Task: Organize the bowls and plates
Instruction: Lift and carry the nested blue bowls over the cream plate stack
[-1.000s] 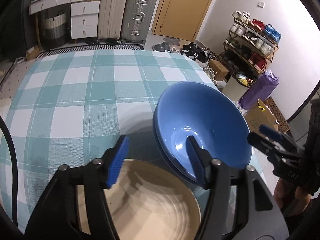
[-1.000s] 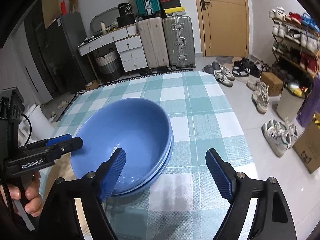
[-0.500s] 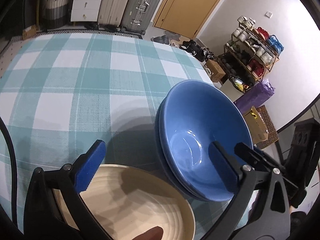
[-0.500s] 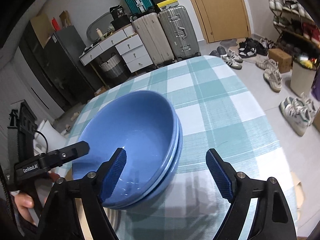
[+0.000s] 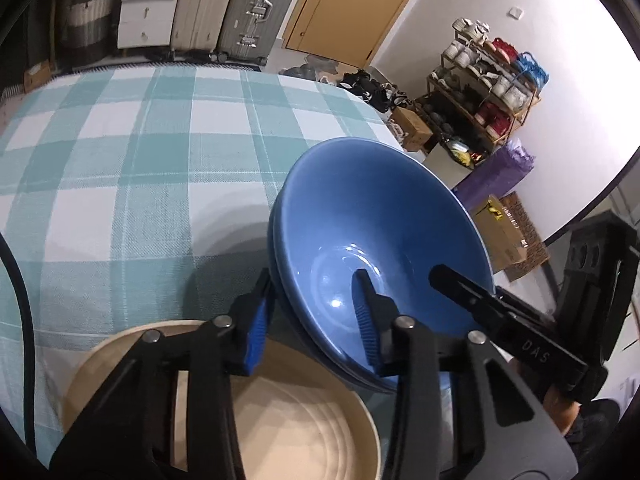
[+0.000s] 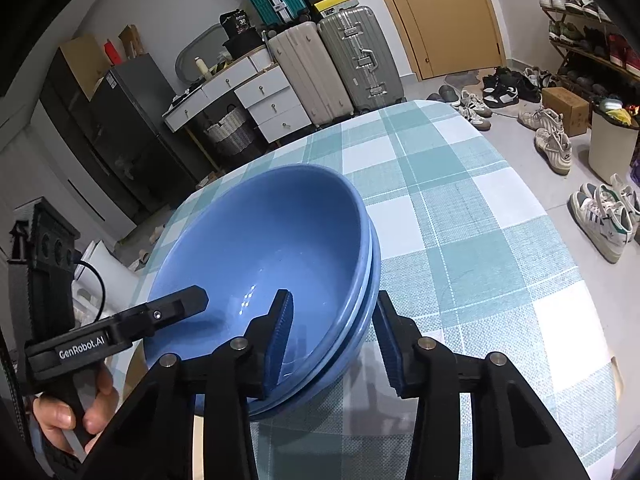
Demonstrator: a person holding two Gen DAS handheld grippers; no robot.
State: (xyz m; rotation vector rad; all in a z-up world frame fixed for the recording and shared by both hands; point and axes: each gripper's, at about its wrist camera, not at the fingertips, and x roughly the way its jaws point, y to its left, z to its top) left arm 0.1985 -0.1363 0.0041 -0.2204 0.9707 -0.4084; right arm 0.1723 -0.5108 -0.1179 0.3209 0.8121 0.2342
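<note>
Straddling opposite rims of the stacked blue bowls [image 6: 272,256], the left gripper [image 5: 312,320] and right gripper [image 6: 332,332] have just been closing, their jaws now narrowed about the rims (pad contact unclear), so uneven lifting could slide the top bowl off or knock the cream plate [image 5: 304,432].

A teal-and-white checked tablecloth [image 6: 472,240] covers the table through the middle of both views. At the top of the right wrist view stand a beige ribbed suitcase [image 6: 304,72] and a silver hard-shell suitcase [image 6: 360,56], with a white drawer unit [image 6: 256,100] to their left and a tan wooden door [image 6: 448,12] to their right. Loose sneakers [image 6: 600,208] lie along the right edge. A wooden shoe rack [image 5: 484,92] fills the upper right of the left wrist view.
</note>
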